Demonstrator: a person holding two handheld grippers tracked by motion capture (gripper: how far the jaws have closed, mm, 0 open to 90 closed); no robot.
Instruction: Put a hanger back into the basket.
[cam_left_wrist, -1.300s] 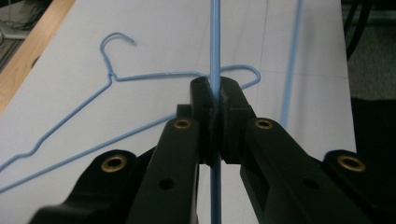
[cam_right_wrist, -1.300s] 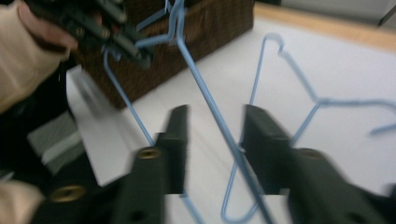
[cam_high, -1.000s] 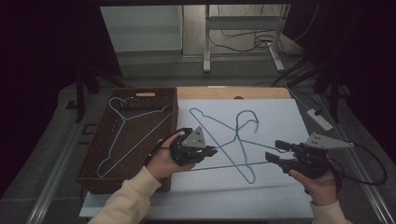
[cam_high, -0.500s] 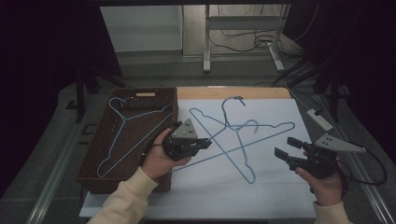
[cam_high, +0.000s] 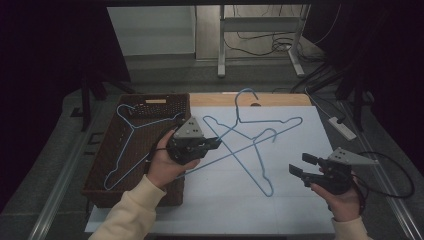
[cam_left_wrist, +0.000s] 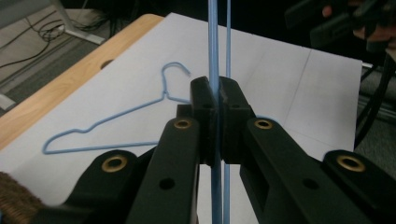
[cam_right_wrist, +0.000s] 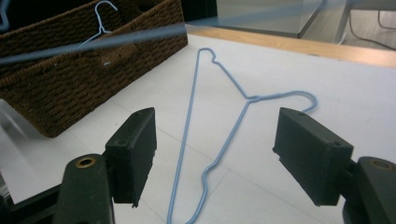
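Three blue hangers (cam_high: 260, 150), one gripped by left tongs (cam_high: 216, 142), right tongs (cam_high: 298, 165) open.

Left gripper (cam_high: 212, 143) clamps blue hanger (cam_high: 260, 132); right gripper (cam_high: 299, 166) agape.

Hangers (cam_high: 250, 150): thin wire, light blue coating, smooth, slight sheen. Basket (cam_high: 100, 175): brown woven wicker, rough, matt. Sheet (cam_high: 280, 200): white paper, smooth, matt, faint fold lines. Table edge (cam_high: 280, 99): pale wood, smooth. Left gripper (cam_left_wrist: 217, 100) and right gripper (cam_right_wrist: 215, 154): black plastic, matt, fine layered texture on pads, brass-coloured glossy rivets. Plates on top (cam_high: 190, 130): grey, matt, dotted with small holes. Sleeve (cam_high: 135, 215): cream knit cloth, soft.
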